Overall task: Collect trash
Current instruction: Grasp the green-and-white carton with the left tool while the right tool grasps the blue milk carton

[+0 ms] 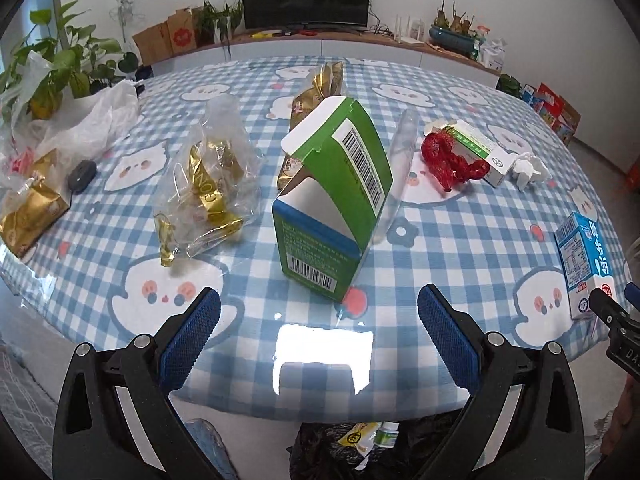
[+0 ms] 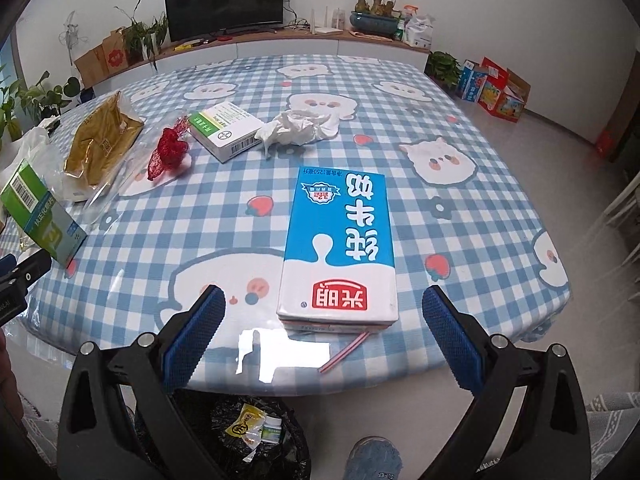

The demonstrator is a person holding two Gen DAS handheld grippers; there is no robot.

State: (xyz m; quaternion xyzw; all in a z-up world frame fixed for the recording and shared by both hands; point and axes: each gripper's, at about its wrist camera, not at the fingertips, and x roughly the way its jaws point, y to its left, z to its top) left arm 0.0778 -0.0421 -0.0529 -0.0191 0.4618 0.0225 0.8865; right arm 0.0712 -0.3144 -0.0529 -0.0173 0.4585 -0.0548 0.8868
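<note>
My left gripper point(image 1: 319, 303) is open and empty, just short of an opened green box point(image 1: 334, 196) that stands on the checked table point(image 1: 460, 240). My right gripper point(image 2: 323, 299) is open and empty, its fingers either side of the near end of a blue milk carton point(image 2: 340, 248) that lies flat with a straw point(image 2: 344, 351) by it. The carton also shows in the left wrist view point(image 1: 582, 256). Below the table edge stands a bin with a black bag point(image 2: 256, 444) that holds a few scraps.
On the table lie clear bags with gold wrappers point(image 1: 212, 188), a gold packet point(image 2: 100, 144), red netting point(image 2: 170, 152), a white-green medicine box point(image 2: 226, 130), a crumpled tissue point(image 2: 298, 128) and a white plastic bag point(image 1: 80, 120). A TV and plants stand behind.
</note>
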